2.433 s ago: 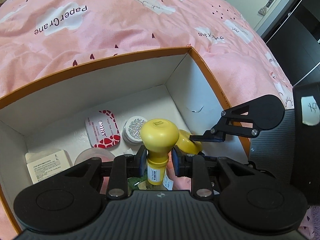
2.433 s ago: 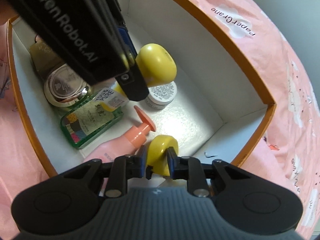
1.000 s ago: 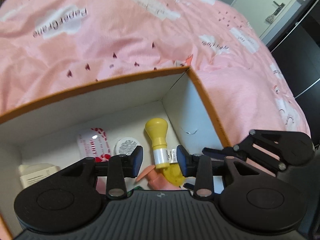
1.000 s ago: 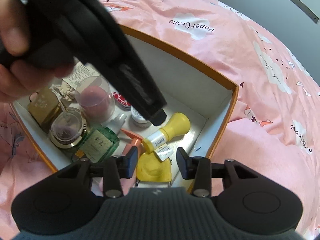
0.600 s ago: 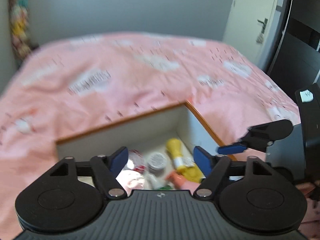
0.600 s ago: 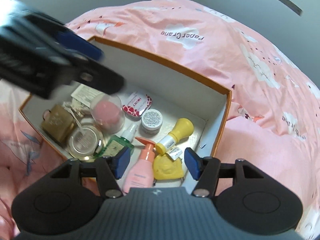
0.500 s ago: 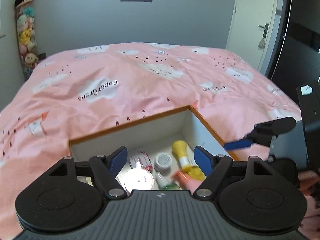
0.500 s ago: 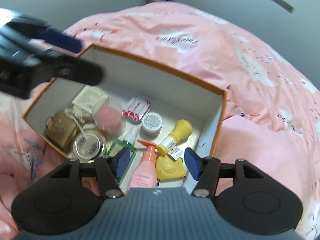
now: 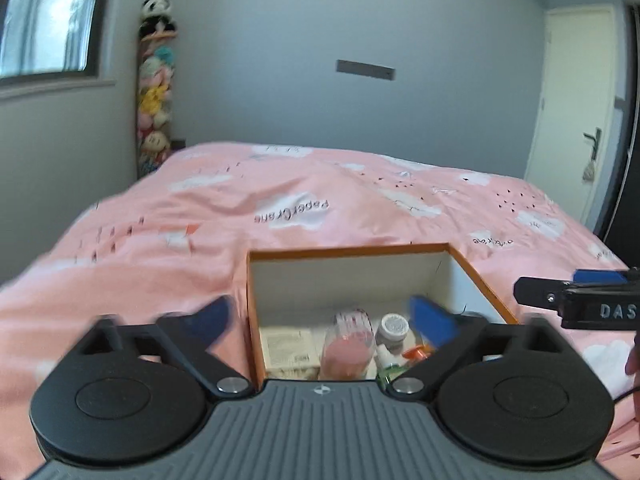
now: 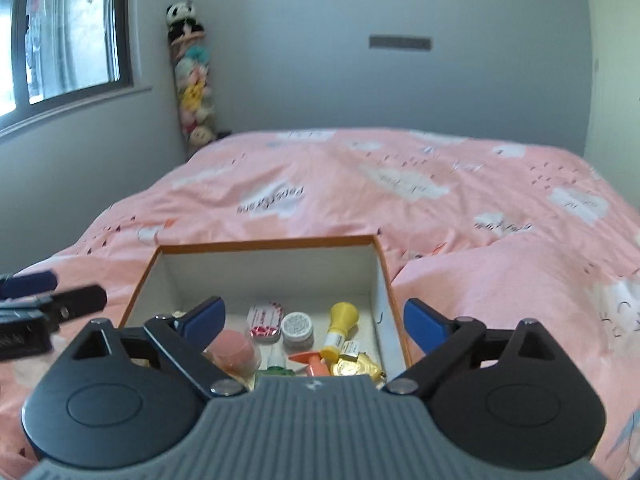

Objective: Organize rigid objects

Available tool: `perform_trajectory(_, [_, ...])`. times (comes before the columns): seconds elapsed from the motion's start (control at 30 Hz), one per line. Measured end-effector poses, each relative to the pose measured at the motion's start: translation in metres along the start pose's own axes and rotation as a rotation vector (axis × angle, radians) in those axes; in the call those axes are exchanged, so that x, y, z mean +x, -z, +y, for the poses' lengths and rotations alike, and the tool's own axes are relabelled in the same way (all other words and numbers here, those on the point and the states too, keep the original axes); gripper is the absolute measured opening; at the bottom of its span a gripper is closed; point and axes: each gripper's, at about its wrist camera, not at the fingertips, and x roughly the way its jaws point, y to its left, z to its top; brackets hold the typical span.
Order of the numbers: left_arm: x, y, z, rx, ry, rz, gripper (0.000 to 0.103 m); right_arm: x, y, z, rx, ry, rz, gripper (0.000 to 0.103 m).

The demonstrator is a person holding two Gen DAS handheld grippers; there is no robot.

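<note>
Both grippers are hanging above the near edge of the orange-rimmed box (image 10: 268,245), which is lying on the pink bed (image 10: 460,208). The right gripper (image 10: 314,322) is opening its jaws with nothing between them, and the left gripper (image 9: 320,322) is doing likewise. The yellow bottle (image 10: 339,330) is lying below and ahead of the right jaws, near the box's right wall, its long axis pointing toward the far wall, so the right hand seems nearer. The bed beyond the box's far rim is lying bare.
</note>
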Motion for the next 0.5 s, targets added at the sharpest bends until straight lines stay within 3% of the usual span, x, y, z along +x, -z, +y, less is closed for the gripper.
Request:
perform_trajectory(0.2, [0.005,0.016,0.005,-0.025,-0.008,0.010,0.103,-0.008,0.027,0.010,0.015,0.063,-0.058,0.097])
perform_trajectory(0.37, [0.005,0.028,0.001,-0.001,-0.030,0.028,0.103,0.005,0.039,0.009,0.024,0.060,-0.005,0.097])
perform_trajectory(0.5, [0.011,0.037,0.007,-0.066,-0.009,0.038,0.103,0.009,0.044,0.012,0.007,0.054,-0.006,0.097])
